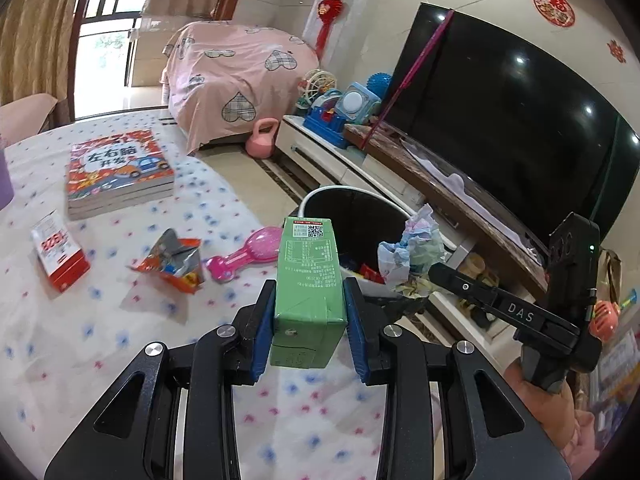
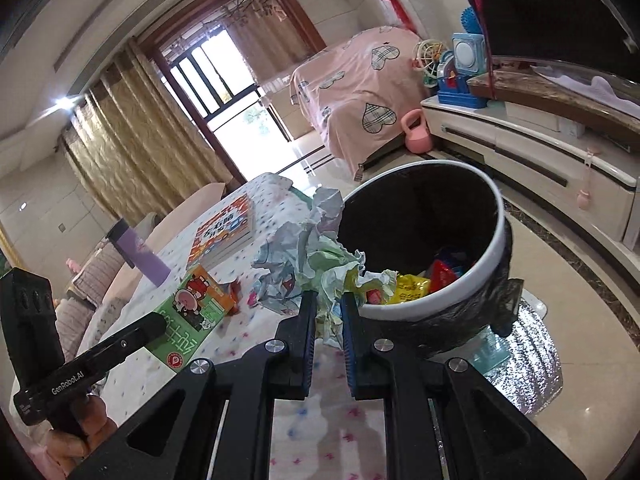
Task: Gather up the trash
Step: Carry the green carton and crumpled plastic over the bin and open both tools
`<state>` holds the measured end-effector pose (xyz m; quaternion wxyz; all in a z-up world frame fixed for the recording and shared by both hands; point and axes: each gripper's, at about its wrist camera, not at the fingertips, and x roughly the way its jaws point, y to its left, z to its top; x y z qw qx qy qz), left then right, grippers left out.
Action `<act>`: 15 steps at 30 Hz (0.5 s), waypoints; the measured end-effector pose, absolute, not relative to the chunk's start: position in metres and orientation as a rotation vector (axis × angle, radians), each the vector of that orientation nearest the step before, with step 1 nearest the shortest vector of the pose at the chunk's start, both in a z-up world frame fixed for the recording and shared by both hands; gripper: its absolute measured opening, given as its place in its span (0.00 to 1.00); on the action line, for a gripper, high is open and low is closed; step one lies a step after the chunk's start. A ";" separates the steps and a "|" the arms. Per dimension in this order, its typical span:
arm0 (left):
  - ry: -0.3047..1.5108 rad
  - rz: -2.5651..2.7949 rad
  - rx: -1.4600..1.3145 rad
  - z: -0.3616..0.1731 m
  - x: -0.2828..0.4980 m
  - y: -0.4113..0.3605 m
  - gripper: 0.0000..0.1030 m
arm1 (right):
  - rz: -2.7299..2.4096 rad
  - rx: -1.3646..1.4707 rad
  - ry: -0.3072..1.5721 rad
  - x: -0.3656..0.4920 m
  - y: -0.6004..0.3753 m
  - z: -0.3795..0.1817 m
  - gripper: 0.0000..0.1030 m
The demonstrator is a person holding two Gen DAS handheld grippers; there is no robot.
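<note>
Tilting downward, left tool (image 1: 308, 312) clamps green carton (image 1: 308, 280); right tool (image 2: 328, 320) pinches crumpled paper (image 2: 316, 264)

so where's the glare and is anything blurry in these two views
Left wrist view: ceiling lights glint on the dark TV screen, the window is blown out, and the tablecloth is slightly soft. Right wrist view: window overexposed, strong fisheye curving of the cabinet.
</note>
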<state>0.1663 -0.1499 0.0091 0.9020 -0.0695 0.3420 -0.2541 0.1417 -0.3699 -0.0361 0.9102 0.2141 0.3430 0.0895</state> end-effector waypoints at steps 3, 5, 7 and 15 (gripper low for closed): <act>0.703 -0.539 -0.132 0.011 0.170 -0.160 0.30 | 0.174 0.441 0.702 0.144 -0.376 -0.034 0.12; 0.700 -0.547 -0.126 0.012 0.173 -0.167 0.30 | 0.167 0.440 0.698 0.146 -0.379 -0.033 0.12; 0.697 -0.555 -0.120 0.013 0.177 -0.173 0.30 | 0.157 0.440 0.694 0.149 -0.383 -0.032 0.12; 0.695 -0.573 -0.106 0.014 0.195 -0.195 0.30 | 0.136 0.434 0.696 0.162 -0.395 -0.033 0.12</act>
